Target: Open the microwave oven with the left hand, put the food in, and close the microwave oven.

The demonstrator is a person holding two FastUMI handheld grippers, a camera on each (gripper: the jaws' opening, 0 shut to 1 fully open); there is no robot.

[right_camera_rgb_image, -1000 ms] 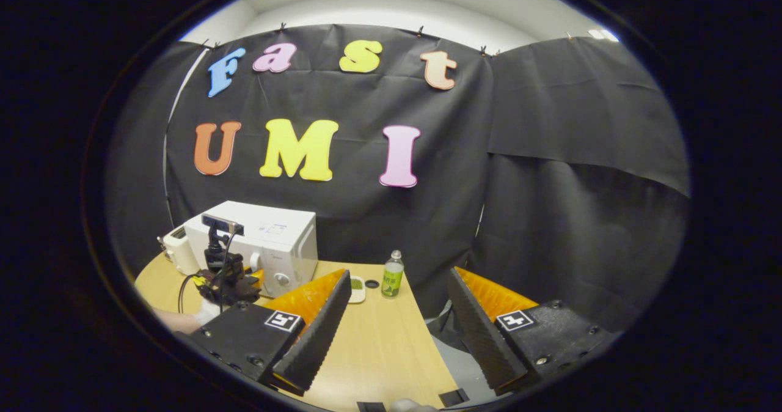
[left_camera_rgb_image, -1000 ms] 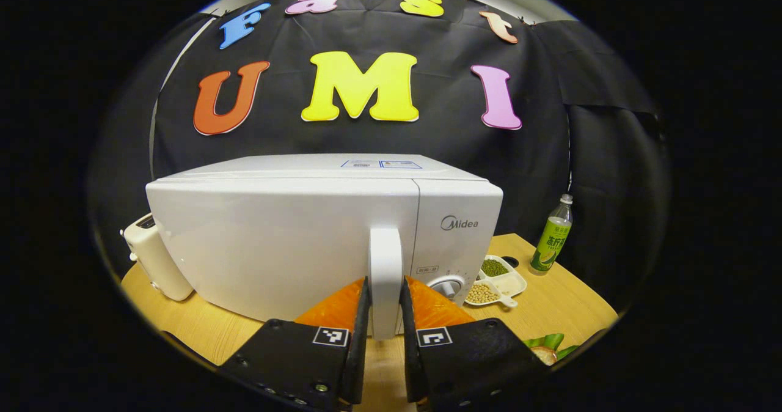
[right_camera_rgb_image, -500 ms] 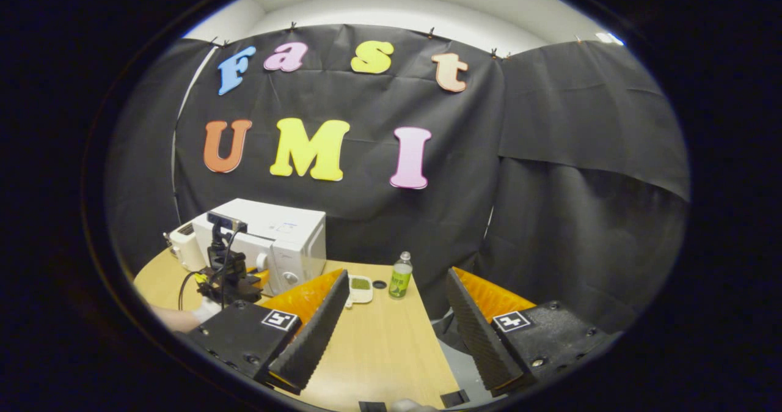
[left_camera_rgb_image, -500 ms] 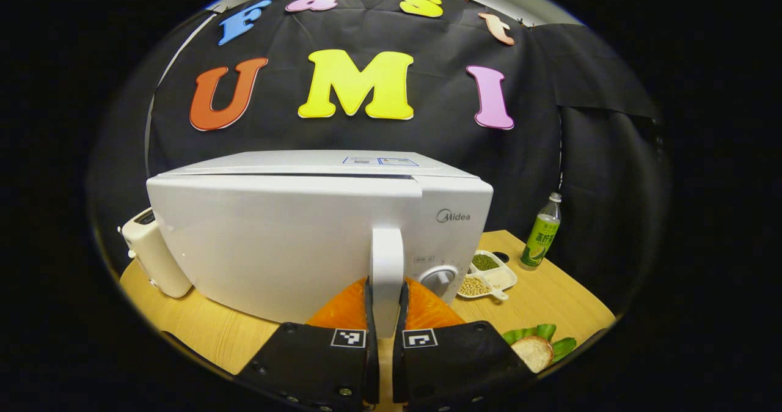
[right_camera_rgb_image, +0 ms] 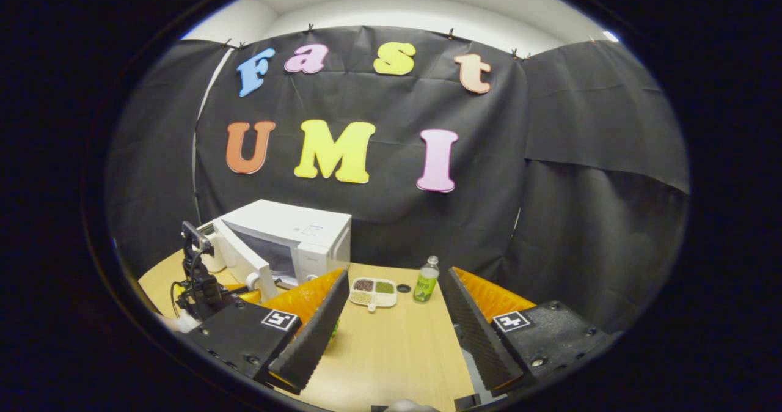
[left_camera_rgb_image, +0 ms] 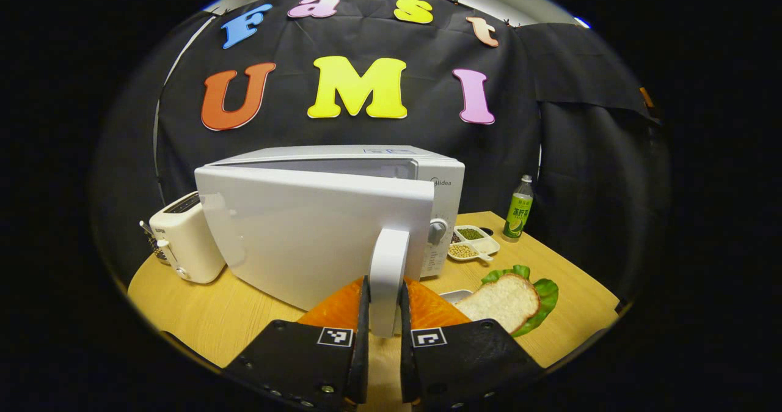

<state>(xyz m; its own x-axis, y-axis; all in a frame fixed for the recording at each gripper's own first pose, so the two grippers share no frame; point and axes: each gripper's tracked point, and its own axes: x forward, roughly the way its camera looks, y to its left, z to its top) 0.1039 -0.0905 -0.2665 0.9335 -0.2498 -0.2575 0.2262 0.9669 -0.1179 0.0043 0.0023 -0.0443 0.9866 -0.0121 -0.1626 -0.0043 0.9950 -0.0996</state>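
Observation:
The white microwave [left_camera_rgb_image: 440,204] stands on the wooden table with its door [left_camera_rgb_image: 305,228] swung partly open toward me. My left gripper [left_camera_rgb_image: 383,293] is shut on the door's upright white handle [left_camera_rgb_image: 388,259], one finger on each side. A slice of bread on green lettuce [left_camera_rgb_image: 504,302] lies on the table to the right of the handle. In the right gripper view the microwave [right_camera_rgb_image: 305,231] sits at the far left with its door [right_camera_rgb_image: 241,259] ajar. My right gripper [right_camera_rgb_image: 394,274] hangs open above the table, holding nothing.
A cream toaster [left_camera_rgb_image: 183,241] stands left of the microwave. A divided dish of beans [left_camera_rgb_image: 470,241] and a green bottle [left_camera_rgb_image: 518,210] sit to its right, near the table's back edge. The bottle [right_camera_rgb_image: 426,280] and dish [right_camera_rgb_image: 372,291] lie ahead of my right gripper.
My left gripper closed on the handle and drew back, swinging the door from shut to partly open. The bread on lettuce came into view. The right gripper stayed open, its view shifting slightly.

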